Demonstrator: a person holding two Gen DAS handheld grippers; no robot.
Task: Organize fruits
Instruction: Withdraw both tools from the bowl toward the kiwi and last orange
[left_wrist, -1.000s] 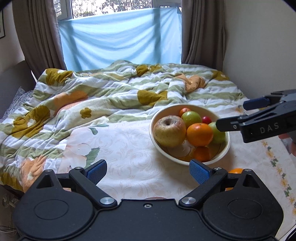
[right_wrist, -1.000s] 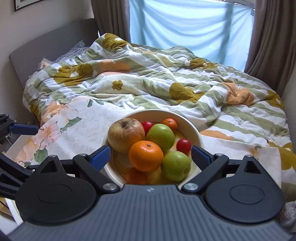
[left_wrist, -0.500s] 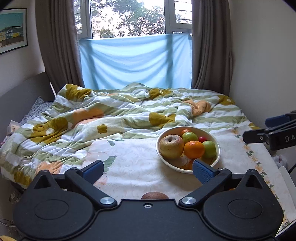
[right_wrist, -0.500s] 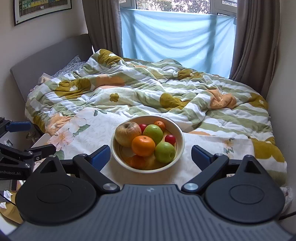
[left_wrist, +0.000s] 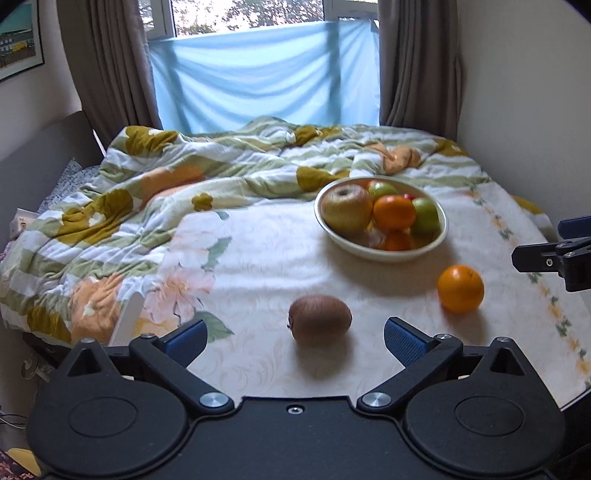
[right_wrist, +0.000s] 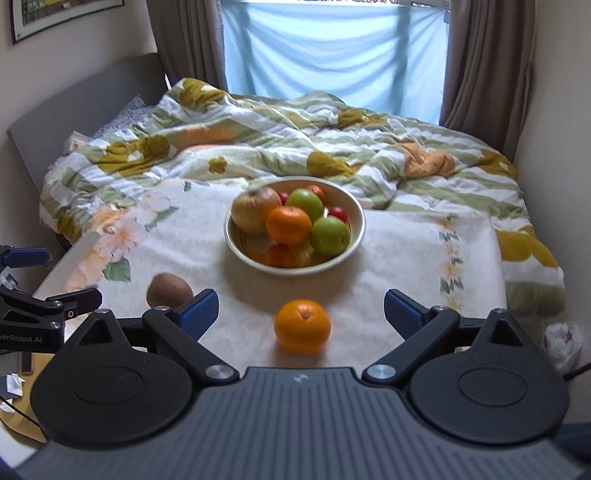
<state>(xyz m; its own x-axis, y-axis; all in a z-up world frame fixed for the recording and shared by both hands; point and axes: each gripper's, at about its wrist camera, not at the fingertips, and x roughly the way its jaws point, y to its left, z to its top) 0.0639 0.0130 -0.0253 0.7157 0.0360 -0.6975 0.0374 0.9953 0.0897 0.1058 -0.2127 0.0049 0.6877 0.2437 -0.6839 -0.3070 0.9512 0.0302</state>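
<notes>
Both views had pulled back from the bowl, revealing a kiwi and orange lying loose; each hand-held gripper, left and right, stood apart and empty, so two fruits remained unsorted.

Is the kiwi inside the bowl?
No, the kiwi lies on the tablecloth, apart from the bowl.
</notes>
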